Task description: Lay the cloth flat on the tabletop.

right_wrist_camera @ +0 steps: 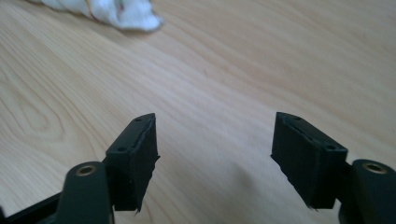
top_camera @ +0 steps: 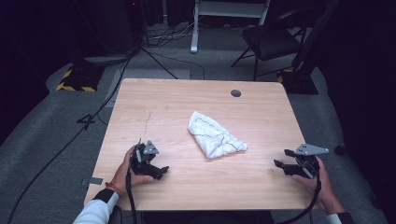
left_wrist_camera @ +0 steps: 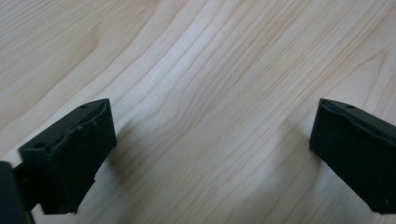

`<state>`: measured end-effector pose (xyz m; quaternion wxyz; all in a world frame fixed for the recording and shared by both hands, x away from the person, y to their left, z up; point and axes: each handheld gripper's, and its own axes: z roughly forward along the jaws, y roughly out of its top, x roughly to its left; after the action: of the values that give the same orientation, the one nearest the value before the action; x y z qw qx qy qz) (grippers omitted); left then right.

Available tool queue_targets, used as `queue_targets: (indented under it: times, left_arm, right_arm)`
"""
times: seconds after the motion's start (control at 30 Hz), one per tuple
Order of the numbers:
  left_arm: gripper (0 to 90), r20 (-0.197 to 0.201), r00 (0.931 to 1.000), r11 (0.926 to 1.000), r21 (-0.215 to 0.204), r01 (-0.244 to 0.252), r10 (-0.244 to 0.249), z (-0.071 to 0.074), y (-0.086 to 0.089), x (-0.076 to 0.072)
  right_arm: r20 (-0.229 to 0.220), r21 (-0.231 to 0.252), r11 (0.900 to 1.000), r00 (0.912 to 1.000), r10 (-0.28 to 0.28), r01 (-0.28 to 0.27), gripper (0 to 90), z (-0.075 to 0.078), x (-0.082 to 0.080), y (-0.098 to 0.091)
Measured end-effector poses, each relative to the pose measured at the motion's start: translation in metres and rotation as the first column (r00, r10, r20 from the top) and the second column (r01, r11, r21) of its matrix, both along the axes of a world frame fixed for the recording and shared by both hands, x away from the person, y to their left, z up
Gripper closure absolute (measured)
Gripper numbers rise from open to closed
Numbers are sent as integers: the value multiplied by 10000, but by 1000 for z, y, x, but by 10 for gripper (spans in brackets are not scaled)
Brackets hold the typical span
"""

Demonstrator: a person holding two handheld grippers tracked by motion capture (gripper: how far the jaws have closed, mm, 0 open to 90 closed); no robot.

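Observation:
A crumpled white cloth [top_camera: 215,135] with thin dark and red lines lies near the middle of the wooden table [top_camera: 177,102]. My left gripper [top_camera: 159,171] rests low at the front left, open, with bare wood between its jaws [left_wrist_camera: 212,140]. My right gripper [top_camera: 284,158] sits at the front right, also open and empty [right_wrist_camera: 215,154], pointing left toward the cloth. A corner of the cloth [right_wrist_camera: 116,11] shows at the top left of the right gripper view, well beyond the jaws.
A round cable hole [top_camera: 236,93] is near the table's far edge. Behind the table stand a black folding chair [top_camera: 271,42], a white frame [top_camera: 229,14] and floor cables [top_camera: 93,116]. A hand holds each gripper near the front edge.

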<state>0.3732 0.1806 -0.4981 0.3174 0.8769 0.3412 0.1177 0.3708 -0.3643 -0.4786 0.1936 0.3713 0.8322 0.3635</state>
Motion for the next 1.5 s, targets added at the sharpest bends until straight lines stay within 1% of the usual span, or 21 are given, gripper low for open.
queue_targets:
  times: [0.07,0.13,0.2,0.23,0.27,0.33,0.43,0.53,0.57,0.67,0.77,0.83,0.93,0.97,1.0,1.07,1.13,1.2,1.3,1.43,1.5]
  left_arm:
    - [196,-9,9997,9997,-80,233,-233,2,-12,3]
    - [155,-161,9990,9992,11,405,-405,2,-24,7]
    - [183,-34,9965,9965,63,839,-839,4,-39,11]
    - [185,62,9957,9958,44,919,-920,6,-46,13]
    - [174,182,9950,9952,43,981,-982,7,-51,14]
    - [183,113,9919,9916,-243,1268,-1265,12,-67,21]
    - [197,483,9867,9869,-383,1569,-1550,20,-86,28]
    - [225,800,9821,9800,-907,1773,-1703,29,-106,36]
    - [268,856,9805,9780,-969,1847,-1767,32,-110,38]
    - [306,1099,9759,9728,-1151,2010,-1887,38,-128,47]
    - [327,1133,9772,9755,-1076,1917,-1796,38,-141,57]
    - [327,937,9780,9742,-1111,1963,-1863,37,-149,64]
    - [350,893,9773,9779,-671,1983,-1920,32,-159,71]
    - [379,769,9752,9758,-539,2121,-2077,30,-161,74]
    - [453,742,9731,9739,-486,2219,-2181,29,-162,75]
    - [548,723,9648,9665,-283,2552,-2527,28,-159,75]
    - [671,786,9610,9629,-317,2681,-2650,31,-154,74]
    - [785,860,9598,9628,-192,2696,-2671,35,-147,71]
    - [832,866,9572,9607,-44,2775,-2761,38,-137,66]
    - [836,980,9612,9647,-291,2617,-2578,42,-116,58]
    - [836,1028,9611,9653,-237,2601,-2565,44,-105,53]
  right_arm:
    - [2,212,9993,9995,302,-302,372,5,8,9]
    - [57,215,9981,9983,583,-584,402,8,18,21]
    - [69,314,9971,9976,688,-690,411,10,22,27]
    - [80,489,9947,9959,904,-906,426,12,26,33]
    - [147,424,9934,9943,1060,-1066,438,13,29,40]
    - [248,78,9923,9921,1233,-1236,455,15,33,51]
    - [210,78,9882,9880,1528,-1530,488,16,42,66]
    - [153,-168,9845,9845,1748,-1745,523,12,48,78]
    - [27,-126,9812,9813,1927,-1927,531,9,52,86]
    - [-116,-195,9767,9768,2137,-2139,532,4,55,93]
    - [-273,-349,9698,9702,2406,-2415,533,-3,59,103]
    - [-370,-401,9657,9662,2550,-2564,552,-7,61,108]
    - [-433,-631,9610,9627,2670,-2693,621,-12,64,116]
    - [-432,-632,9607,9625,2680,-2703,647,-13,64,116]
    - [-419,-600,9599,9615,2716,-2738,668,-13,64,117]
    - [-381,-645,9604,9624,2689,-2709,713,-13,63,118]
    - [-371,-668,9597,9619,2709,-2729,773,-13,63,117]
    - [-292,-726,9590,9617,2724,-2739,810,-13,62,116]
    - [-219,-752,9581,9611,2754,-2763,838,-13,60,115]
    - [-138,-799,9598,9631,2689,-2691,846,-10,57,112]
    - [-108,-796,9614,9646,2636,-2636,847,-9,55,109]
